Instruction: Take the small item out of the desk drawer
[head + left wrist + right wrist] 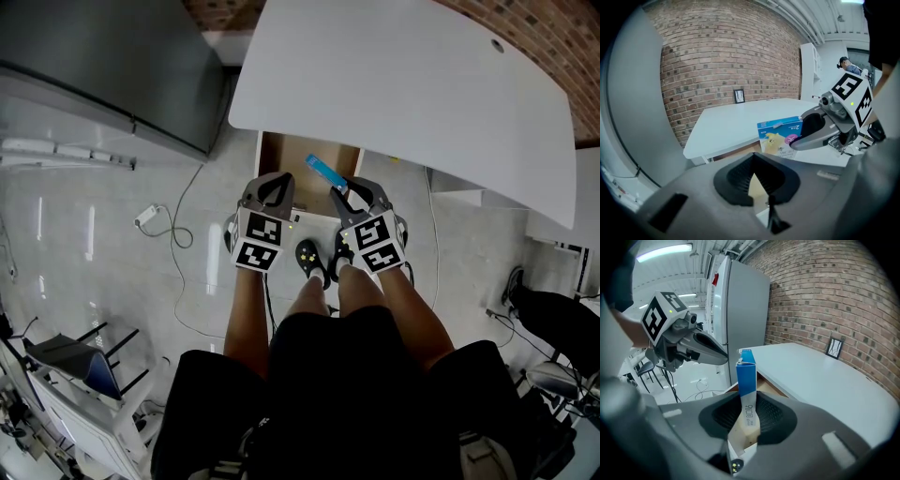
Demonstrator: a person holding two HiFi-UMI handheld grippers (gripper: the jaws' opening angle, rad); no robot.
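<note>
A small blue box (pixel 326 172) is clamped in my right gripper (pixel 349 192) just above the open wooden drawer (pixel 281 150) under the white desk (pixel 403 84). The right gripper view has the box (pixel 746 376) standing upright between the jaws of that gripper (pixel 747 401), narrow blue side facing the camera, with the drawer (pixel 768 386) behind it. My left gripper (pixel 267 183) hovers beside it, shut and empty. From the left gripper view (pixel 753 161) the printed face of the box (pixel 780 137) shows in the right gripper's fingers (pixel 820 133).
A tall grey cabinet (pixel 103 56) stands left of the desk. A cable and adapter (pixel 147 217) lie on the floor at the left. A chair (pixel 84 366) is at the lower left. The person's legs and shoes (pixel 309 258) are below the grippers.
</note>
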